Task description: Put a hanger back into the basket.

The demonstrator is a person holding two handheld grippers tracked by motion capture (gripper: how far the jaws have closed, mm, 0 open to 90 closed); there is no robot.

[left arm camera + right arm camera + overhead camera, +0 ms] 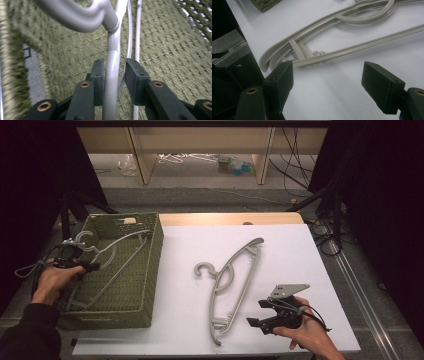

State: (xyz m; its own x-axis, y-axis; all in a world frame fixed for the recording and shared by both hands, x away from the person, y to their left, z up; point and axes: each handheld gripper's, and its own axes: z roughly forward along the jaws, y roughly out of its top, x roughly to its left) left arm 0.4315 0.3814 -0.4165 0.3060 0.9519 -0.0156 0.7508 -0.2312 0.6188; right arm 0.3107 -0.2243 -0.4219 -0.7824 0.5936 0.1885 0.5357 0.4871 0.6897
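Observation:
A grey plastic hanger (117,255) lies slanted inside the green woven basket (155,250) at the table's left, with its hook at the basket's left rim. My left gripper (92,266) reaches over that rim. In the left gripper view the hanger's neck (112,45) runs between the jaws of the left gripper (114,66); a gap shows at the right pad, so it is open. A second grey hanger (235,275) lies flat on the white table top (290,250). My right gripper (256,313) stands open just right of its lower end (294,52), nothing between the jaws.
The basket's green corner (265,5) shows at the top left of the right gripper view. Wooden shelving (145,155) and floor cables (295,175) lie beyond the table. Dark curtains flank both sides. The table's front edge (200,352) runs close to my hands.

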